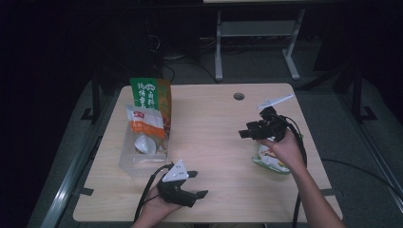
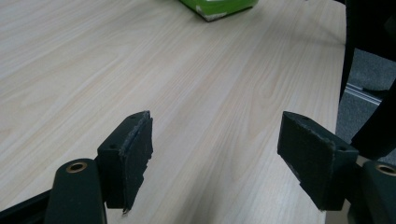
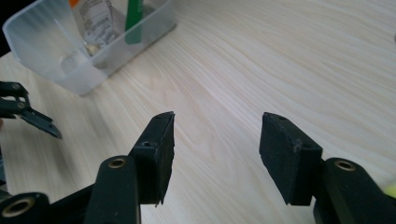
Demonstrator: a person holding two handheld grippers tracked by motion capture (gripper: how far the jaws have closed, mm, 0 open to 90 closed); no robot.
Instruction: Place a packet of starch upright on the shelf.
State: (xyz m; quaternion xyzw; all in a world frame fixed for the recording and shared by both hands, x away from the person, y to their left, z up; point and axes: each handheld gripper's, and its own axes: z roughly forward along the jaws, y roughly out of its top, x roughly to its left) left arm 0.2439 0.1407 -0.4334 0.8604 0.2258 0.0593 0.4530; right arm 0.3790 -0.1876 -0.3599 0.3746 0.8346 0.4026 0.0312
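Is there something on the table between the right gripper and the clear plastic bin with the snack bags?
Nothing visible. In the right gripper view, bare table lies between the open right gripper and the clear plastic bin. The left gripper sits off to the side, near the table's front edge, not in that path.

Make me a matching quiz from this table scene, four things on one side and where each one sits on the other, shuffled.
Things:
1. clear plastic bin
2. green snack bag
3. left tool
4. round hole

Places:
A. far edge of the table, near the middle
B. left side of the table, holding packets
C. near edge, jaws open over bare wood
D. right side, under the person's right hand

Pairs: 1-B, 2-D, 3-C, 4-A
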